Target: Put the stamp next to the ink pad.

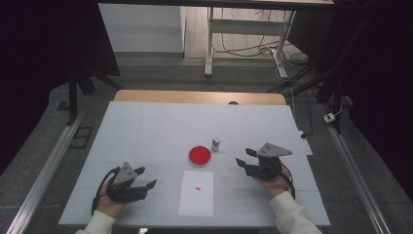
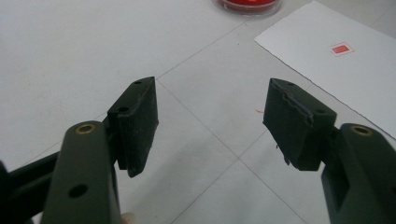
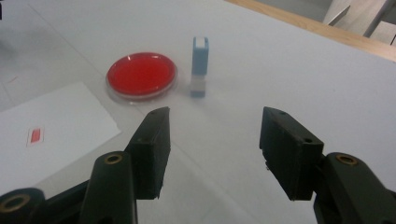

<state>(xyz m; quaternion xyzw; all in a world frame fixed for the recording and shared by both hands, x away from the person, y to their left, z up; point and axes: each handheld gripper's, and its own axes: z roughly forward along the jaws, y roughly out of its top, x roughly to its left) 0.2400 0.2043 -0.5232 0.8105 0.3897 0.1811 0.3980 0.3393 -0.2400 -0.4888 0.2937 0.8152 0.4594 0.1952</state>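
A round red ink pad (image 1: pixel 200 155) (image 3: pixel 141 75) (image 2: pixel 249 5) lies mid-table. Just right of it stands a small blue and white stamp (image 1: pixel 215 144) (image 3: pixel 199 66), upright. In front of the pad lies a white sheet (image 1: pixel 197 193) (image 2: pixel 336 70) (image 3: pixel 46 126) bearing a small red rectangular mark (image 1: pixel 197 188) (image 2: pixel 341 49) (image 3: pixel 35 135). My left gripper (image 1: pixel 144 178) (image 2: pixel 210 123) rests at the front left, open, nothing between its jaws. At the right of the table, my right gripper (image 1: pixel 245 157) (image 3: pixel 212 149) is open and empty, pointing toward the stamp from a short distance.
The white table top (image 1: pixel 146 131) has a wooden edge (image 1: pixel 199 97) at the far side. Beyond it stand a metal frame (image 1: pixel 243 34) and floor cables (image 1: pixel 253 48). A white plug (image 1: pixel 330 117) lies on the floor to the right.
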